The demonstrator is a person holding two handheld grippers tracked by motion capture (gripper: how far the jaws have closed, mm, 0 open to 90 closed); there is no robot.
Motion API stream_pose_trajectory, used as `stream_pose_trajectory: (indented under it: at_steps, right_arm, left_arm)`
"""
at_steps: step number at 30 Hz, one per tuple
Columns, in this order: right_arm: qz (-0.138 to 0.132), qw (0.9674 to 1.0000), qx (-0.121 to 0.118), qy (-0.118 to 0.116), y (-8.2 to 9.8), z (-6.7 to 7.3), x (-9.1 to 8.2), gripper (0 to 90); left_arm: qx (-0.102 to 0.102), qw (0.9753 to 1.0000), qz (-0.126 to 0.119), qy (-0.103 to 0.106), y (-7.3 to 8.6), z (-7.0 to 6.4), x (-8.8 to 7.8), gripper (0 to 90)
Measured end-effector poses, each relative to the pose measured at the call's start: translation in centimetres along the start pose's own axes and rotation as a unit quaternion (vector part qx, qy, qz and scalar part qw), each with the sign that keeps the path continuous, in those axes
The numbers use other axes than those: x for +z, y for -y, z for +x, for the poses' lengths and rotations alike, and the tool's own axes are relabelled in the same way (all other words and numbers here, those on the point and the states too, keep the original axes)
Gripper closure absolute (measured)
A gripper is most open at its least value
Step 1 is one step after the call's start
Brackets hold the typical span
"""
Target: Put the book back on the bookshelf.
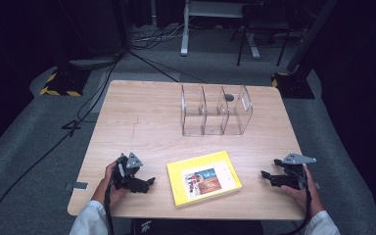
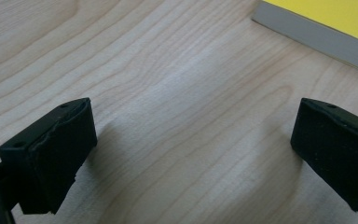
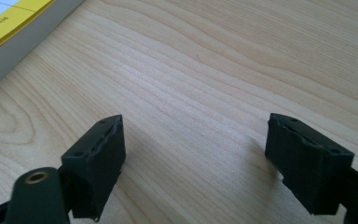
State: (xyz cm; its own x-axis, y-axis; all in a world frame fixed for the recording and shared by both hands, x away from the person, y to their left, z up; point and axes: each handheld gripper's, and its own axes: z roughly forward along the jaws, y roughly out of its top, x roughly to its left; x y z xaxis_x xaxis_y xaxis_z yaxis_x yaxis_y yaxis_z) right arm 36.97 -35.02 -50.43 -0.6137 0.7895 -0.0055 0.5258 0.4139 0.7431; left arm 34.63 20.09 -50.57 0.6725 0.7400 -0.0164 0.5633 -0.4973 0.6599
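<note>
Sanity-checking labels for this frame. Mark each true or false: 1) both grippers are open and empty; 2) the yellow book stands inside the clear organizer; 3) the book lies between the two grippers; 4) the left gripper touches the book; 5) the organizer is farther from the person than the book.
1) True. The left gripper and right gripper both have jaws wide apart over bare table.
2) False. The yellow book lies flat on the table; the clear organizer holds nothing.
3) True. One gripper sits on each side of it.
4) False. Bare wood shows between the left gripper and the book.
5) True. It stands beyond the book.
</note>
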Motion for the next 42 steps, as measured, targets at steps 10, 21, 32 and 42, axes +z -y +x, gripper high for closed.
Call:
stream_pose_trajectory:
  at_steps: [10, 21, 32, 42]
  right_arm:
    - [0.0, 0.9992, -0.03, -0.026, -0.1, 0.5, -0.2, 31.0]
    - [0.045, 0.9879, -0.111, -0.099, -1.3, 4.8, -0.1, 33.4]
    - [0.099, 0.9739, -0.155, -0.133, -3.4, 8.2, 0.7, 45.4]
    - [0.188, 0.9507, -0.198, -0.147, -6.1, 9.8, 1.8, 56.6]
  left_arm:
    - [0.036, 0.9987, 0.0, 0.036, 0.5, -1.8, -0.3, 0.2]
    - [0.068, 0.9958, 0.001, 0.061, -0.5, -4.8, 0.6, 0.2]
    - [0.085, 0.9934, 0.0, 0.077, -1.3, -6.1, 1.3, 0.0]
    - [0.086, 0.9933, 0.001, 0.077, -1.4, -6.1, 1.3, 0.0]
